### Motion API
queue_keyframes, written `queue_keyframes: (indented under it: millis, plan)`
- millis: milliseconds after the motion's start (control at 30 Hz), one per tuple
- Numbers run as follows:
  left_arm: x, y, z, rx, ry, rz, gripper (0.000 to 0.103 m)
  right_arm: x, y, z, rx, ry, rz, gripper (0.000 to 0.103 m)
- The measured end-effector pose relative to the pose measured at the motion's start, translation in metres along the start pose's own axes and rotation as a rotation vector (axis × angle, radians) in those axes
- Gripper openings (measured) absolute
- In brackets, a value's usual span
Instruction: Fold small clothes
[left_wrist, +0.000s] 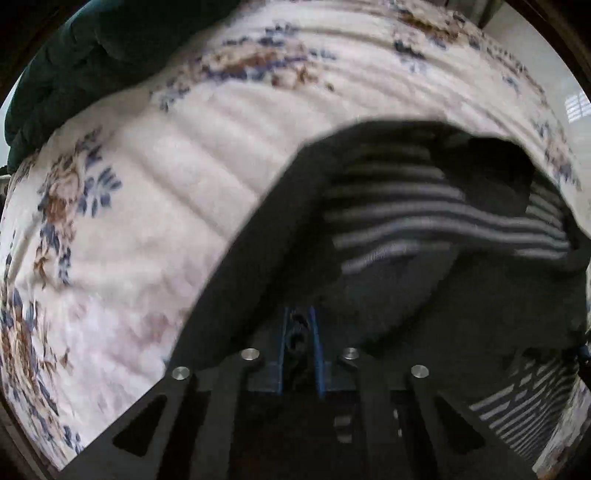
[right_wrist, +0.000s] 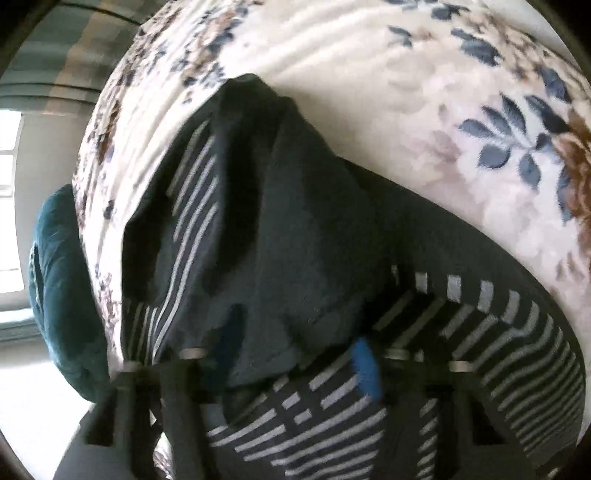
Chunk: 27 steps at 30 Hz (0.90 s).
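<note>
While the dark striped garment (left_wrist: 424, 221) lies bunched on the floral bedspread (left_wrist: 147, 221), the left gripper (left_wrist: 299, 347) fingers pinch its near edge; the right gripper (right_wrist: 295, 365) is buried in cloth, grip unclear.

Dark garment (left_wrist: 388, 229) with grey stripes and plain black panels, crumpled and partly folded over itself, lying on floral bedding (left_wrist: 147, 221)

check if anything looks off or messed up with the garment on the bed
Nothing looks damaged or spilled. The dark striped garment is bunched and draped over the right gripper, hiding its fingers, on the floral blanket. The left gripper pinches a fold.
</note>
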<state>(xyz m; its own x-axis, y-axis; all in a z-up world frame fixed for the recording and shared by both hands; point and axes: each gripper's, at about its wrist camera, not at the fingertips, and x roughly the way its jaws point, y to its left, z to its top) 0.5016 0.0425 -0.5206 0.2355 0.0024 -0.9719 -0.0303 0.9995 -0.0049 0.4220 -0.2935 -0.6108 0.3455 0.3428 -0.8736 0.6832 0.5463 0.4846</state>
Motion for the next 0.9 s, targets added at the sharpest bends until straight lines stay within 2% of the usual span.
queue_keyframes:
  millis: [33, 167, 233, 300, 367, 500, 533, 567, 600, 667, 767, 833, 900]
  plan:
    - [-0.003, 0.005, 0.003, -0.021, -0.003, -0.011, 0.009, 0.002, -0.004, 0.001, -0.006, -0.001, -0.031, 0.005]
    - [-0.005, 0.026, 0.011, -0.104, 0.009, -0.052, 0.008, -0.005, -0.008, -0.009, -0.057, -0.054, -0.145, 0.005]
    - [-0.002, 0.025, 0.012, -0.106, 0.023, -0.054, 0.008, -0.008, -0.019, -0.011, -0.091, -0.031, -0.194, 0.005]
    - [0.001, 0.024, 0.013, -0.11, 0.029, -0.051, 0.008, -0.006, -0.029, -0.013, -0.111, 0.005, -0.207, 0.005]
    - [0.003, 0.027, 0.007, -0.123, 0.045, -0.058, 0.009, -0.004, -0.032, -0.013, -0.154, 0.018, -0.239, 0.013]
    - [-0.007, 0.029, -0.012, -0.149, 0.024, -0.061, 0.013, -0.004, -0.012, -0.016, -0.303, 0.018, -0.348, 0.043]
    - [-0.012, 0.029, -0.017, -0.158, 0.021, -0.049, 0.017, -0.006, -0.004, -0.019, -0.343, 0.009, -0.375, 0.053]
    - [-0.017, 0.03, -0.021, -0.169, 0.021, -0.025, 0.033, -0.009, 0.003, -0.022, -0.388, -0.004, -0.413, 0.058]
    - [-0.02, 0.031, -0.022, -0.176, 0.022, -0.017, 0.059, -0.012, 0.011, -0.027, -0.433, -0.02, -0.448, 0.063]
    - [-0.028, 0.034, -0.025, -0.199, 0.019, -0.001, 0.094, -0.017, 0.028, -0.037, -0.508, -0.066, -0.493, 0.065]
    - [-0.04, 0.038, -0.03, -0.211, -0.032, 0.029, 0.095, -0.02, 0.045, -0.051, -0.566, -0.102, -0.497, 0.066]
    - [-0.038, 0.037, -0.03, -0.201, -0.044, 0.061, 0.095, -0.005, 0.06, -0.056, -0.585, -0.085, -0.466, 0.066]
    - [-0.029, 0.037, -0.028, -0.192, -0.046, 0.097, 0.095, 0.019, 0.075, -0.053, -0.596, -0.062, -0.496, 0.066]
